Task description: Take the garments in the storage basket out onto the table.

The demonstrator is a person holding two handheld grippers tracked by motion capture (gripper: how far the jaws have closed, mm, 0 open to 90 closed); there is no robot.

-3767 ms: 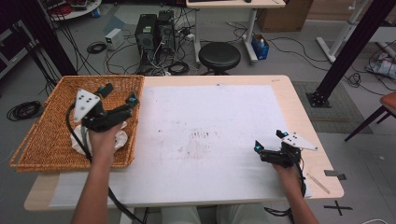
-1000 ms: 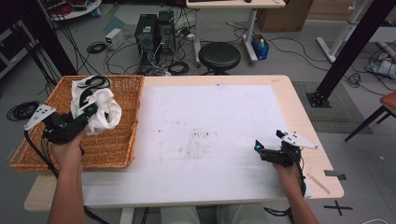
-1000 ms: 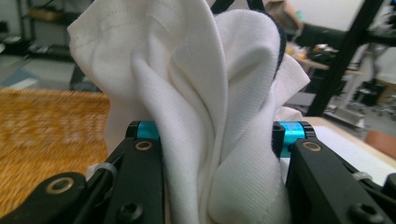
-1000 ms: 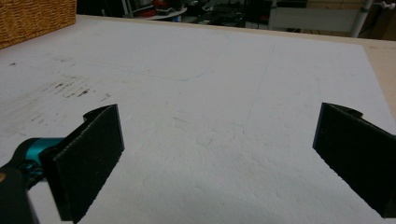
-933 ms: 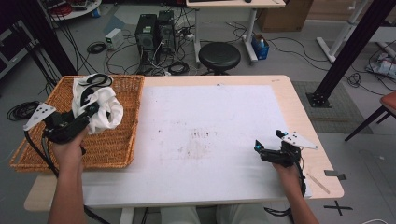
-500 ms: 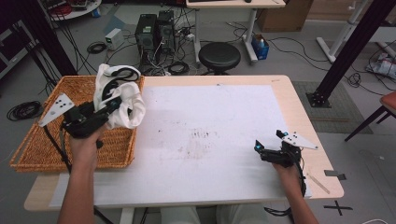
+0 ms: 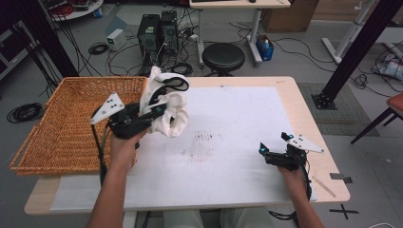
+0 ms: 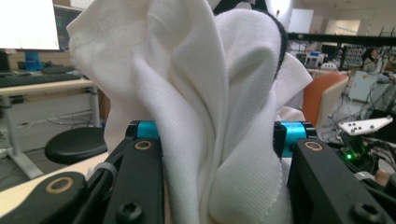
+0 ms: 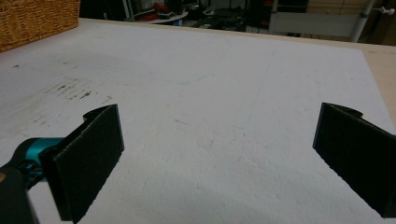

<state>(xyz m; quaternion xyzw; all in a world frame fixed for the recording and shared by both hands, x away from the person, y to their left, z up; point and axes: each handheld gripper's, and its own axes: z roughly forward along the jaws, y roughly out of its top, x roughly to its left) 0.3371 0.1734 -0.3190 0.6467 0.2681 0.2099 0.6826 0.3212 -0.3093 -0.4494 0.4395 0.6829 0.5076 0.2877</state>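
Note:
A bunched white garment with black trim hangs in the air over the right rim of the wicker basket. My left gripper is shut on it. In the left gripper view the garment's folds are packed between the two black jaws of the left gripper. My right gripper rests low over the white sheet near the table's right front. In its own view the right gripper stands open, with bare sheet between the jaws.
The basket takes up the table's left part, and its corner appears in the right gripper view. Faint dark smudges mark the sheet's middle. A stool and computer towers stand on the floor beyond the table.
My left gripper has lifted the white garment out of the basket and carried it right, to the basket's right rim. The right gripper has stayed in place.

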